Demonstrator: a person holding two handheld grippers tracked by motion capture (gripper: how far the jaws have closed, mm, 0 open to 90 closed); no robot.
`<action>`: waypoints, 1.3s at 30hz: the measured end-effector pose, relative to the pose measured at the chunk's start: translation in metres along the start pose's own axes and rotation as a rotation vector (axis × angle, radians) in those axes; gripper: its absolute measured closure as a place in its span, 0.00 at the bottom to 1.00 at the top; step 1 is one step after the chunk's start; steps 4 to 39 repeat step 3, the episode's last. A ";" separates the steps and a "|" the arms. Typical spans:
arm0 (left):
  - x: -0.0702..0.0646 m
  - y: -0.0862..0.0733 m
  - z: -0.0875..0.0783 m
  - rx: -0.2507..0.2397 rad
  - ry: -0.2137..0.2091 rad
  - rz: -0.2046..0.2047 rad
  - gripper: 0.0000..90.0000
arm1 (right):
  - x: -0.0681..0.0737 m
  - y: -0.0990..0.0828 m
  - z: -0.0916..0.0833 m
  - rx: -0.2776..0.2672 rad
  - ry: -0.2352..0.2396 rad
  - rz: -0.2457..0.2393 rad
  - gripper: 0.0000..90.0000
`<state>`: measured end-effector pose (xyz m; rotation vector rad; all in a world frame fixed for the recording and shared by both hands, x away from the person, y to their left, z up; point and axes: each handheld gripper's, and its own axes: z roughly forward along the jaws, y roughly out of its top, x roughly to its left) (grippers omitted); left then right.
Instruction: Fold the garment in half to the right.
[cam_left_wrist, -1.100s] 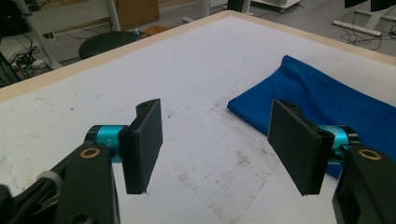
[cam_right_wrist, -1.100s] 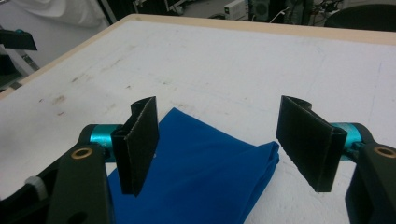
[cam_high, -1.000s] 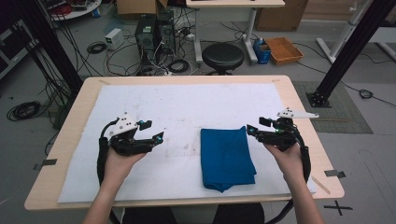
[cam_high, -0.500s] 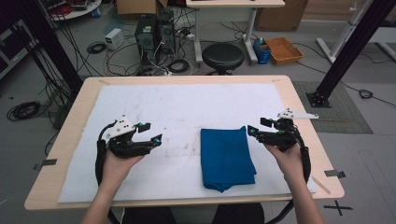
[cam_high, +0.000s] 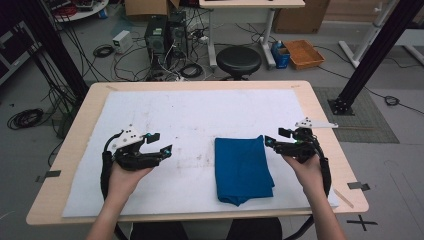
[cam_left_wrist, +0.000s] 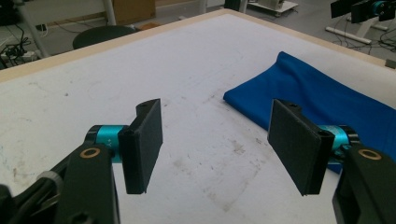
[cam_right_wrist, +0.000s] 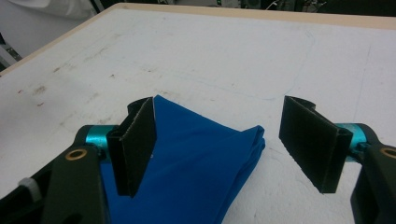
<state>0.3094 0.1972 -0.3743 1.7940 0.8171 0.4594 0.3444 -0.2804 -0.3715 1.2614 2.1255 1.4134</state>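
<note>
In the left gripper view the two black rectangular jaw pads stand wide apart with nothing between them, over bare, stained white mat. The left gripper (cam_left_wrist: 215, 144) is released; beyond its right-hand pad, in the right half of that frame, lies the folded blue cloth (cam_left_wrist: 327, 100), apart from both pads.

In the right gripper view the jaws are likewise spread, empty, and the right gripper (cam_right_wrist: 217, 144) hangs just at the cloth's edge: the folded blue cloth (cam_right_wrist: 196, 163) fills the lower centre and lower left of the frame, its corner fold pointing toward the right-hand pad without reaching it. Whether the left-hand pad touches the fabric cannot be told.

In the high view the left gripper (cam_high: 159, 143) sits left of centre, held from below by the person's left hand (cam_high: 125, 175), its jaws pointing toward the right of the frame. The right gripper (cam_high: 275, 137) sits right of centre, held by the right hand (cam_high: 307, 167), its jaws pointing left, just beside the cloth's upper right corner. The folded blue cloth (cam_high: 242, 167) lies a little right of centre between the two grippers, well apart from the left one. It rests on the white mat (cam_high: 200, 115) that covers the light wooden table (cam_high: 320, 110).
</note>
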 end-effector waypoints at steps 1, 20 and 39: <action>0.001 0.000 0.000 0.003 0.002 -0.003 0.40 | -0.001 0.000 0.001 0.001 0.002 0.000 0.30; 0.002 0.000 0.000 -0.001 0.007 -0.004 0.40 | -0.003 -0.001 0.001 0.002 0.000 0.005 0.30; 0.002 0.000 0.000 -0.001 0.007 -0.004 0.40 | -0.003 -0.001 0.001 0.002 0.000 0.005 0.30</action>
